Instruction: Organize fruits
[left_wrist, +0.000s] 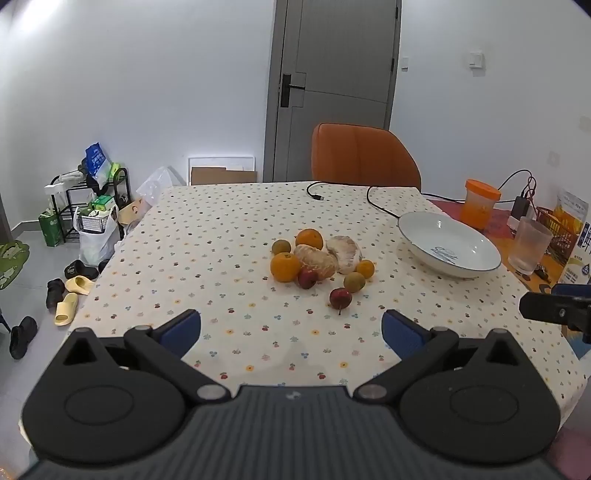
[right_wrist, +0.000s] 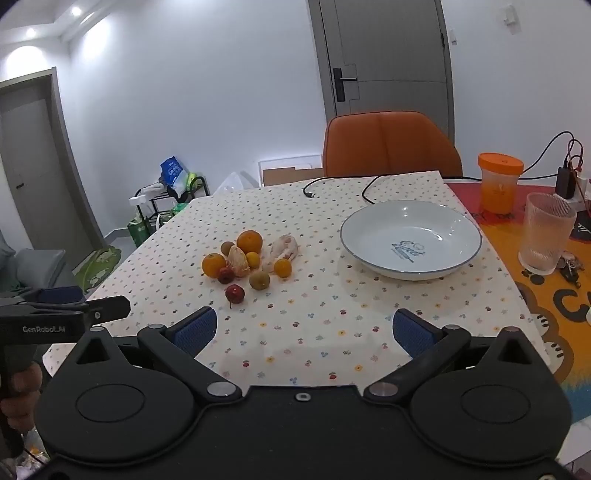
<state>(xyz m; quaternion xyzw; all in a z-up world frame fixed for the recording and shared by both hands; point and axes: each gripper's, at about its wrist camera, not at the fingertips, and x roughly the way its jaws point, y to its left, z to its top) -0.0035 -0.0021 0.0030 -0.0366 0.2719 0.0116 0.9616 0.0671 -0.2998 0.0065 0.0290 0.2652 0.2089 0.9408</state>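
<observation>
1. On the counter (left_wrist: 207, 236), under a dotted cloth, the fruit pile (left_wrist: 317, 260) sits mid-surface: oranges, peeled pomelo segments, small brown fruits and two small red ones, most of them touching.
2. Off to the pile's right stands the white bowl (right_wrist: 410, 240), empty, well apart from the fruit. My read: that is where the fruit should go, and nothing has been moved yet.
3. Left gripper (left_wrist: 291, 326) has its jaws spread wide with nothing between the blue pads, hovering over the near edge and tilted down toward the pile.
4. Right gripper (right_wrist: 304, 328) is the same story: jaws fully apart, empty, angled down, aimed between pile and bowl.
5. Nearest to both is the stray red fruit (right_wrist: 235, 293), just clear of the heap, so it looks like the easy first pick.
6. Risk one: round fruit rolls. A pad nudging the heap could scatter oranges toward the counter edge.
7. Risk two: the pomelo segments (left_wrist: 343, 253) look soft, and a hard squeeze could crush them.
8. Risk three: the ribbed glass (right_wrist: 546, 236) and orange-lidded jar (right_wrist: 498, 182) stand just beside the bowl, so a wide swing by the right gripper could clip them.
9. Risk four: both grippers converging on one pile could collide.
</observation>
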